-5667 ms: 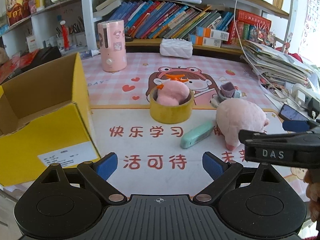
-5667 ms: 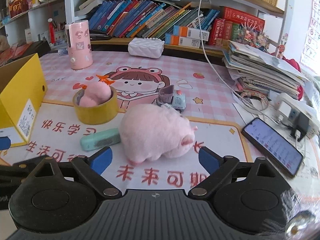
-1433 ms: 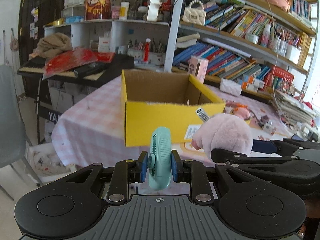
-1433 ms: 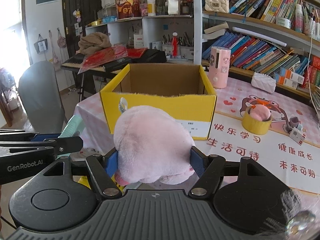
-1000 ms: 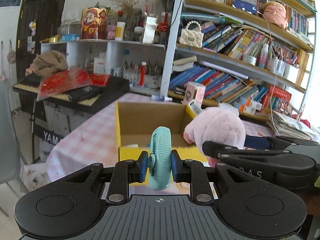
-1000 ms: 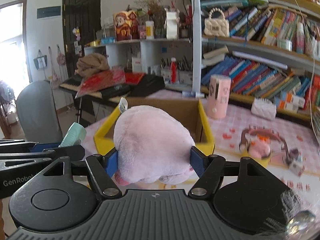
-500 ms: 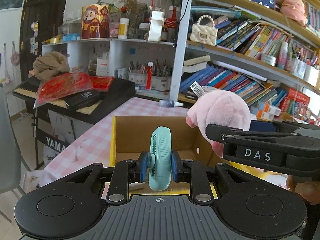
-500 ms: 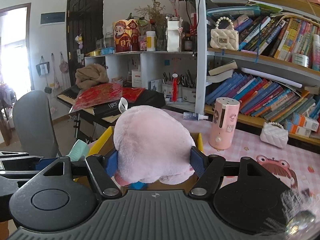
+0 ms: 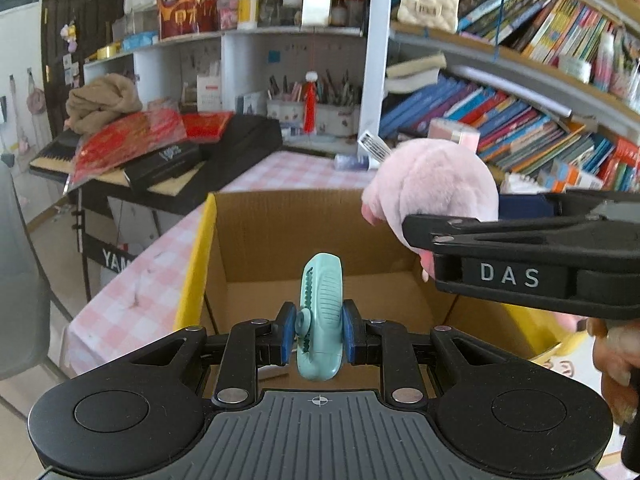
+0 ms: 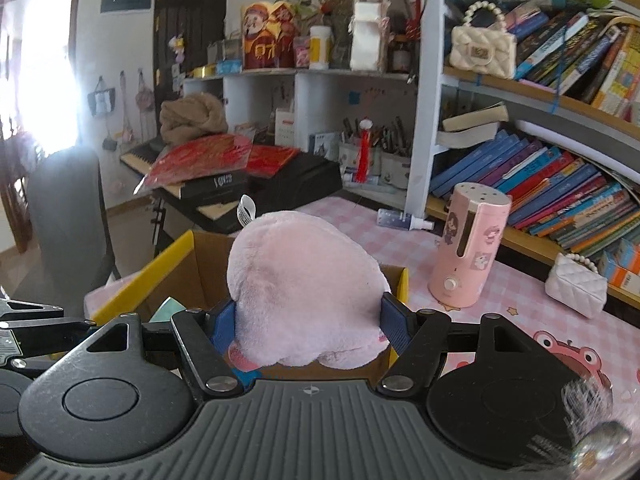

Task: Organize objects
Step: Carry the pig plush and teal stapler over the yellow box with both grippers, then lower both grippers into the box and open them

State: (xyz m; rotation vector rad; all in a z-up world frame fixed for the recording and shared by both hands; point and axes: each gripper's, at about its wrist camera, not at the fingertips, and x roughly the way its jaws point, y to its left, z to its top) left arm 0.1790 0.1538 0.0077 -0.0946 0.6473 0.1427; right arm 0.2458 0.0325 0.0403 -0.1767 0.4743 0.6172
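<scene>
- Counter (image 9: 132,292), covered in a pink checked cloth, lay ahead of and below both hand-held grippers and carried the open box.
- Cardboard box (image 9: 200,256), yellow outside and brown inside, sat open-topped directly under the left hand-held gripper (image 9: 318,332) and just beyond the right hand-held gripper (image 10: 308,320).
- Pink plush toy (image 10: 304,292) was squeezed between the blue pads of the right hand-held gripper, which was clamped on its sides; it hung above the box's right part, up and to the right of the left hand-held gripper.
- Pink cylinder (image 10: 468,248) stood upright on the counter, ahead and to the right of the right hand-held gripper, apart from the box.
- Teal clip (image 9: 322,316) stood on edge, pinched tight between the left hand-held gripper's pads, over the box's brown floor.
</scene>
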